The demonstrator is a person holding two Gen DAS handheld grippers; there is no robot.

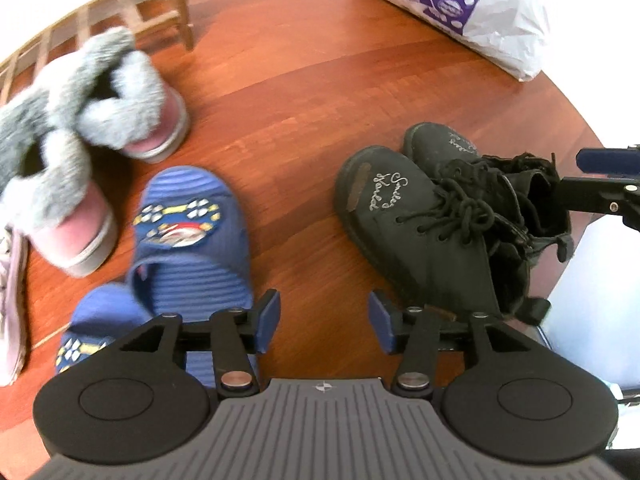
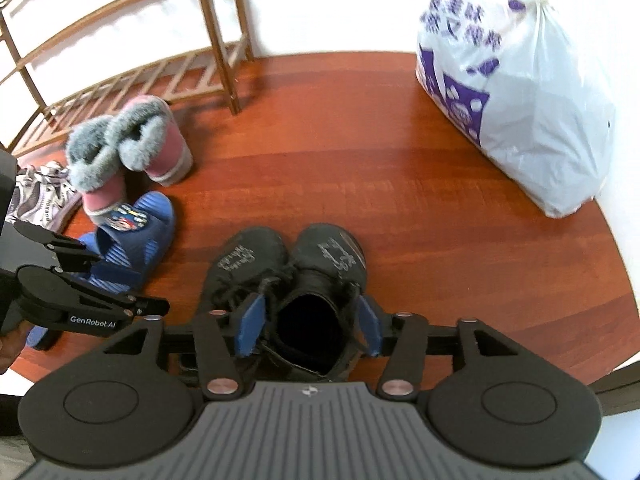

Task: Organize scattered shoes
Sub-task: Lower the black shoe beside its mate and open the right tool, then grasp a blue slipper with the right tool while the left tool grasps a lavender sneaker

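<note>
Blue-padded right claw [image 2: 308, 328] straddles black boot [image 2: 320, 280], open.

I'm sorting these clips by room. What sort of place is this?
Probably a home entryway or hall corner: a wooden shoe rack stands against a white wall, pairs of shoes such as the black boots sit on the wood floor, and a filled plastic bag is nearby.

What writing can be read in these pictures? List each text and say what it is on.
"GenRobot.AI": white letters on the side of the left gripper.
"Smiley" and a second cursive word I cannot make out: silver script on the toe of the nearer black boot.
Script on the other black boot: too small to read.
Purple print on the white plastic bag: blurred, not readable.
Badge on the blue slipper: picture only.
</note>
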